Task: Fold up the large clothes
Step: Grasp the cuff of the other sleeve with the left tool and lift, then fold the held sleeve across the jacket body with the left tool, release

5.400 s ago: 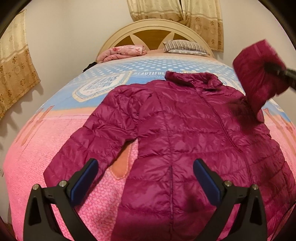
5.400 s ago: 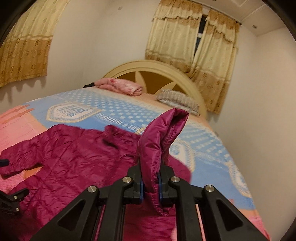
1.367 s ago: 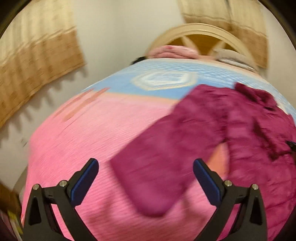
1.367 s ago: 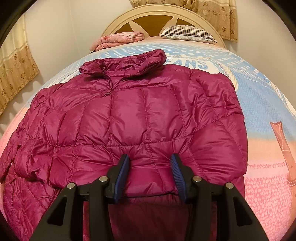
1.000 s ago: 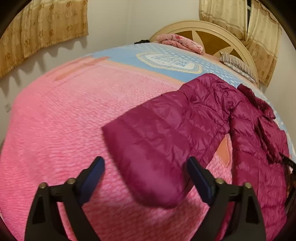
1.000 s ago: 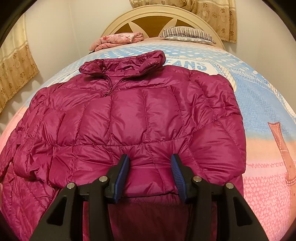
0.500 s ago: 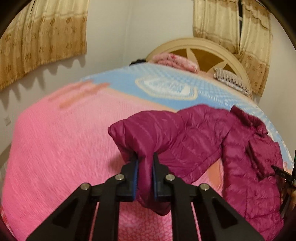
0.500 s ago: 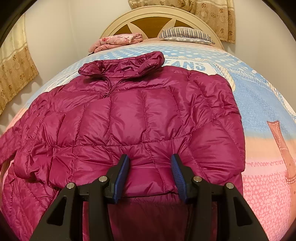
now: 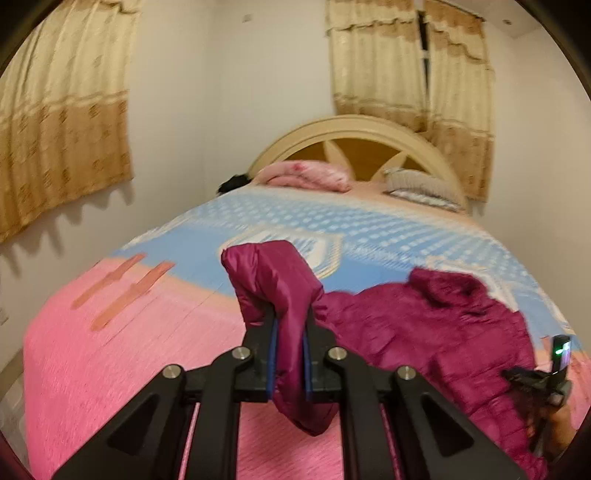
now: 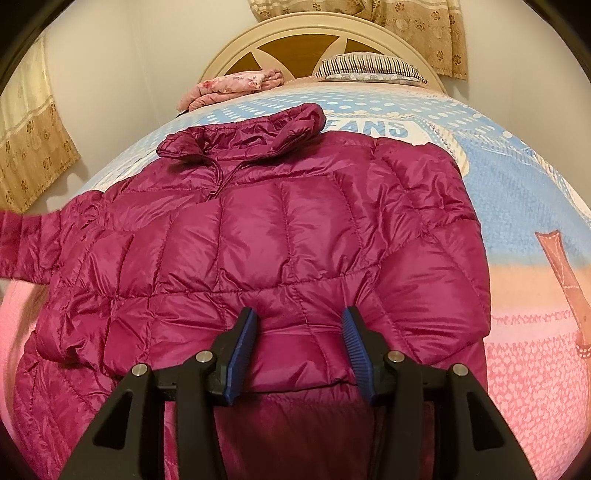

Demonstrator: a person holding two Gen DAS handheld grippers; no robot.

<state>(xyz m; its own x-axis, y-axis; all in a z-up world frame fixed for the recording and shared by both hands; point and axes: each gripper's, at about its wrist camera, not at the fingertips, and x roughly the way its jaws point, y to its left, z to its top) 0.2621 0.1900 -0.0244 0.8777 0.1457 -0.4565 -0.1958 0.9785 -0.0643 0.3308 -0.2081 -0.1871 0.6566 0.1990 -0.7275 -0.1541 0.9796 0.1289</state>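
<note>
A magenta quilted puffer jacket (image 10: 280,229) lies front up on the bed, collar toward the headboard; its right sleeve is folded across the chest. My left gripper (image 9: 288,332) is shut on the cuff of the left sleeve (image 9: 273,280) and holds it lifted above the pink bedspread; the jacket body (image 9: 436,328) lies to its right. In the right wrist view the raised sleeve (image 10: 26,247) stretches off to the left. My right gripper (image 10: 299,332) is open, its blue pads either side of the folded sleeve's lower edge, holding nothing.
The bed has a pink and blue bedspread (image 9: 122,354). A folded pink blanket (image 10: 232,86) and a striped pillow (image 10: 369,68) lie at the cream headboard (image 10: 306,27). Walls and curtains (image 9: 62,122) stand close on the left.
My left gripper closed on the left sleeve's cuff and has lifted it higher off the bedspread. The right gripper has stayed open over the folded right sleeve.
</note>
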